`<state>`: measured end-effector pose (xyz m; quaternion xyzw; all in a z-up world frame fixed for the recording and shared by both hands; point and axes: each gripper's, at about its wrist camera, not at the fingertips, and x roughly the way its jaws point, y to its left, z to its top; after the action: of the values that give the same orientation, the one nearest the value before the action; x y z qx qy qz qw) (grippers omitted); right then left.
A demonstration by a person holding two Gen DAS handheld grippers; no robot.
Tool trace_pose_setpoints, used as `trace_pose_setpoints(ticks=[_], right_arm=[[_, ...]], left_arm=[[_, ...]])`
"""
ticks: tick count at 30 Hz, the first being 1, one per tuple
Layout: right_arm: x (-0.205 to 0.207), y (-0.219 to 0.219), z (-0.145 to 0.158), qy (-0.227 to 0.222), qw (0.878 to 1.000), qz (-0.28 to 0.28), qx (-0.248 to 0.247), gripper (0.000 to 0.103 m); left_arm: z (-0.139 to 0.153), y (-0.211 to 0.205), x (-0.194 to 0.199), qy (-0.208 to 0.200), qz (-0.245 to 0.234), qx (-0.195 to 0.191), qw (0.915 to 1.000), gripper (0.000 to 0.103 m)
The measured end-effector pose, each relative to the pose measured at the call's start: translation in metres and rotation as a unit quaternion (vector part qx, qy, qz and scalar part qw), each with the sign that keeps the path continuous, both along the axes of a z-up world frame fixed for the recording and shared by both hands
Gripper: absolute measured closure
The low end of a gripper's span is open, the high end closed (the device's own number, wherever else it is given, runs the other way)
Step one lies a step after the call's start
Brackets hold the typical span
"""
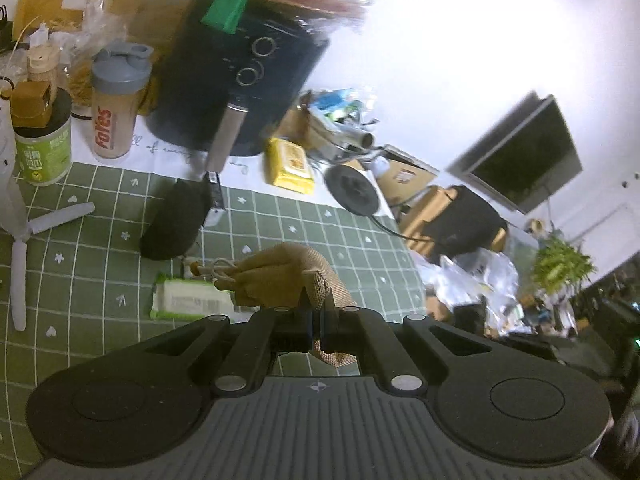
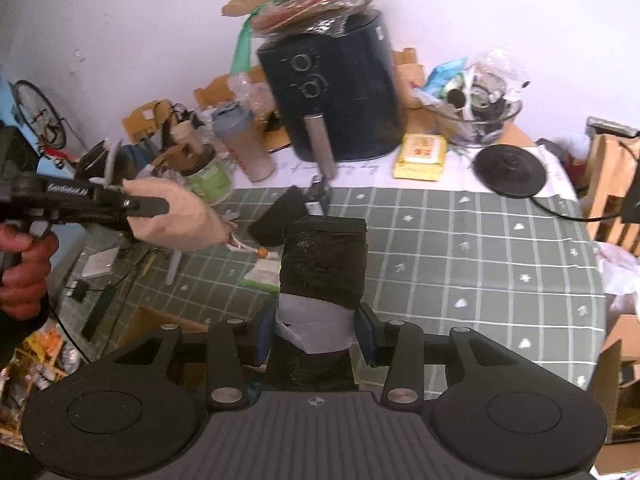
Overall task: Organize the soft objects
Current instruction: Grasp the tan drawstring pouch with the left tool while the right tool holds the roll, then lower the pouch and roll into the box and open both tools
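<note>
One tan cloth pouch (image 1: 280,276) hangs clenched in the left claw (image 1: 318,322) above the table's (image 2: 480,248) near-left corner. One black wrapped roll (image 2: 324,256) stands gripped in the right claw (image 2: 316,338) over the near edge. One black pouch (image 2: 276,216) lies mid-table; the checked right half is open.

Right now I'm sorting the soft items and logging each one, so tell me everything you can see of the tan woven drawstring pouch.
The tan woven drawstring pouch looks like coarse burlap-like cloth, soft and crumpled. The left gripper is shut on a fold of its fabric and holds it clear above the green checked tablecloth. Pale cords with an orange bead dangle from its gathered end. Nothing else touches it.
</note>
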<state>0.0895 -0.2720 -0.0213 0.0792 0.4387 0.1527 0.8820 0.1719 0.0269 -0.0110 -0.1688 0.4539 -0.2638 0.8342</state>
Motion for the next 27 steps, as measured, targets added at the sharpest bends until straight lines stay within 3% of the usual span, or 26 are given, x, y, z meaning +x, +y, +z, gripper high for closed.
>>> trace_pose_setpoints(ticks=[3, 11, 17, 27], right_arm=[[-0.003, 0.007, -0.003, 0.003, 1.000, 0.015, 0.007, 0.058], [-0.009, 0.017, -0.007, 0.010, 0.999, 0.041, 0.011, 0.058], [-0.014, 0.020, -0.008, 0.014, 0.998, 0.056, 0.015, 0.058], [-0.026, 0.018, -0.011, 0.021, 0.997, 0.071, 0.023, 0.058]], left_arm=[[0.006, 0.002, -0.022, -0.012, -0.012, -0.002, 0.9999, 0.100], [0.016, -0.005, -0.076, -0.060, -0.033, 0.055, 0.9961, 0.100], [0.006, -0.024, -0.107, -0.089, -0.062, 0.143, 0.9837, 0.100], [0.007, -0.030, -0.144, -0.078, -0.053, 0.157, 0.9831, 0.100]])
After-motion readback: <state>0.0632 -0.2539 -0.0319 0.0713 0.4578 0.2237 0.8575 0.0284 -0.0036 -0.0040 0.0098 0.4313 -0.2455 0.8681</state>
